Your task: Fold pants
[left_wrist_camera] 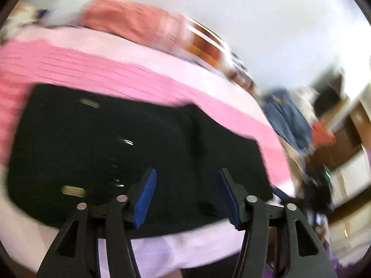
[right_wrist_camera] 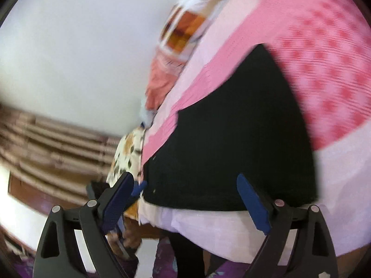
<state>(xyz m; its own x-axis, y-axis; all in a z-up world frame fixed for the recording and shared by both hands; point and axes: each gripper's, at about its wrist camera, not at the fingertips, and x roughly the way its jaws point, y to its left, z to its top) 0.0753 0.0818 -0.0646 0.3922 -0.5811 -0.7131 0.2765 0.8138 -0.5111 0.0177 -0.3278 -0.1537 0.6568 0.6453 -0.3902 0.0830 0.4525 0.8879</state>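
The black pants (left_wrist_camera: 116, 150) lie flat in a folded rectangle on a pink and pale-pink bedsheet (left_wrist_camera: 92, 64); small metal fittings glint on the cloth. My left gripper (left_wrist_camera: 187, 172) hovers over the near part of the pants, open, with nothing between its blue pads. In the right wrist view the pants (right_wrist_camera: 231, 139) show as a dark block on the sheet (right_wrist_camera: 324, 69). My right gripper (right_wrist_camera: 185, 177) stands wide open above their near edge, holding nothing. Both views are blurred.
A salmon pillow (left_wrist_camera: 129, 20) and an orange checkered cloth (left_wrist_camera: 208, 44) lie at the bed's far side. A blue denim garment (left_wrist_camera: 289, 120) and something red (left_wrist_camera: 323, 134) sit beyond the right edge. A patterned cloth (right_wrist_camera: 127, 153) hangs off the bed; a white wall (right_wrist_camera: 69, 46) stands behind.
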